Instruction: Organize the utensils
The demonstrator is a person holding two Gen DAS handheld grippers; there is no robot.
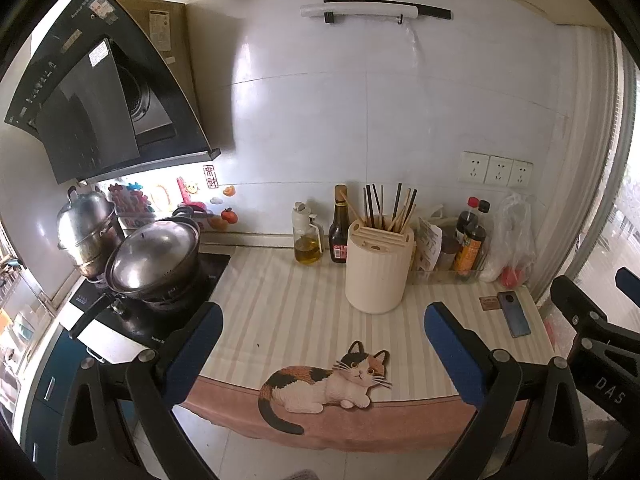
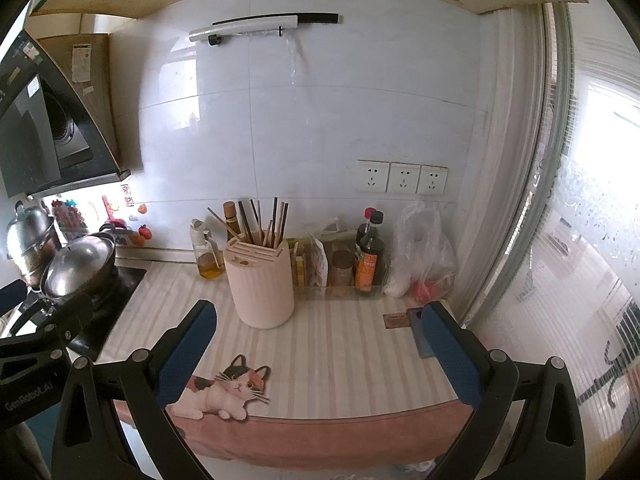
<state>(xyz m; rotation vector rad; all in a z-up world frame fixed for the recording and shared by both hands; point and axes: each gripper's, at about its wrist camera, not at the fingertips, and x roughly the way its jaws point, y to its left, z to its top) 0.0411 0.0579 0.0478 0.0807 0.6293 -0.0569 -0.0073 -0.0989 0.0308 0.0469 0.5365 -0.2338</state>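
Both hand-held grippers (image 1: 320, 344) (image 2: 316, 344) wide, empty | chopsticks (image 1: 390, 210) centre frame: light, stiff, slippery; pinch tops above holder (image 1: 378, 268)

Striped countertop (image 1: 288, 300) carries a cream utensil holder (image 1: 378, 266), bottles (image 1: 338, 232), phone (image 1: 516, 314), cat mat (image 1: 332, 380)

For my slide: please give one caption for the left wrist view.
Open left gripper above a cat-print counter mat, facing a cream holder of chopsticks.
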